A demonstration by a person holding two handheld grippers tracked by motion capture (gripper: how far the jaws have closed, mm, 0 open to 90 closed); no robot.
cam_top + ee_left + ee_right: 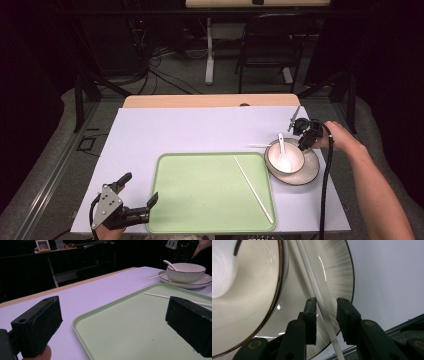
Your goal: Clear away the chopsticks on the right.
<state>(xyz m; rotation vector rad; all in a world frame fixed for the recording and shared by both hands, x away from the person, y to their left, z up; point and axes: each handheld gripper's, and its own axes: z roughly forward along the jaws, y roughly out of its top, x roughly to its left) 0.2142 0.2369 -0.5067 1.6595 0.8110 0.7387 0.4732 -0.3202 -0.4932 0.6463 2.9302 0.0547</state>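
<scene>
Right gripper view: chopstick (pixel 318 293) lies between parted fingers (pixel 348 315).

A tiny square mark is printed on the thin white chopstick (pixel 319 297) near its lower end; it cannot be read.

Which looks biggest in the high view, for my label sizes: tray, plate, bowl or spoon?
Largest to smallest:
1. green tray
2. plate
3. bowl
4. spoon
</scene>
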